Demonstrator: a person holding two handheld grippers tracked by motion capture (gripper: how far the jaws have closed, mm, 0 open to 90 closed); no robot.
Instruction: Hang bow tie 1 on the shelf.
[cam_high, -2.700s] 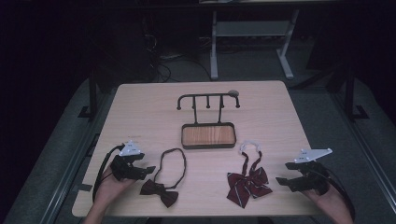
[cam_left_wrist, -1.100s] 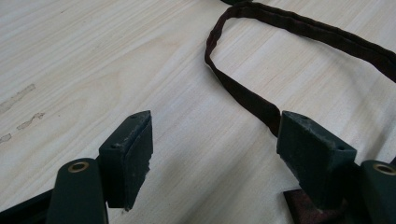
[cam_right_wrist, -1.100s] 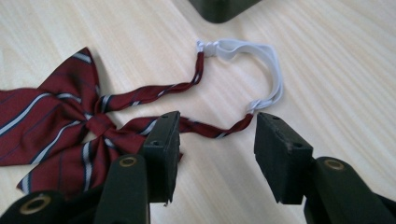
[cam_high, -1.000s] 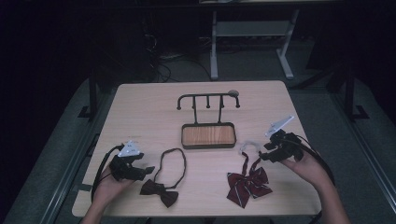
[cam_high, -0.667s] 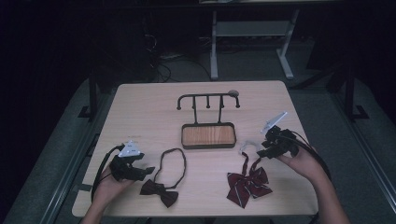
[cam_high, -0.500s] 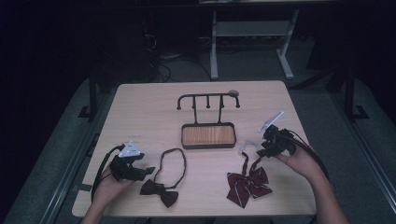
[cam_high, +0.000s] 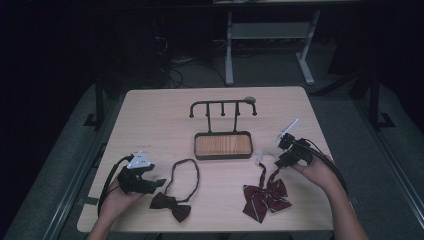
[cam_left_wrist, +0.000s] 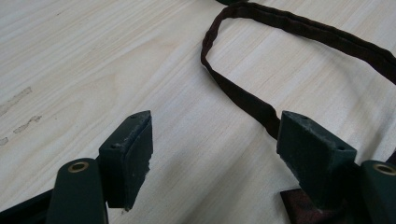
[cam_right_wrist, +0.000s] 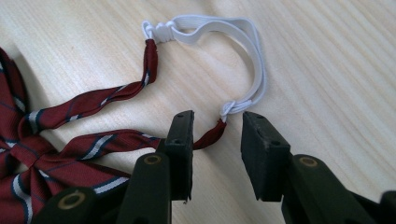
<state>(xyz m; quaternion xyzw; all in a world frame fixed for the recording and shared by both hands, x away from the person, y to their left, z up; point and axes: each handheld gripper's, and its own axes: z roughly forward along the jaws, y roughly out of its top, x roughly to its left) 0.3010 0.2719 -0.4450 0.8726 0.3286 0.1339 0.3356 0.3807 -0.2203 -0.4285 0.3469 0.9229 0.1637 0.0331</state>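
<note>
High view: the right tool sits near the right edge of the counter, held by a hand coming in from the near right corner, its tip at the white elastic loop of the striped red bow tie. That tie lies by the near edge, right of the middle. The left tool rests low toward the near left corner, beside the dark bow tie and its strap loop. A black rack with a wooden tray base stands at the counter's middle.

Left gripper view: the left tool is spread wide over bare wood, nothing between its pads; the dark strap curves past its right-hand jaw, running just behind it.

Right gripper view: the right tool has just been closing, yet a gap remains. The red end of the tie's neck strap, at the knot joining it to the white elastic, lies between the pads; it meets the left-hand pad, while the other pad stands clear of it, so nothing is pinched. The bow lies at lower left
</note>
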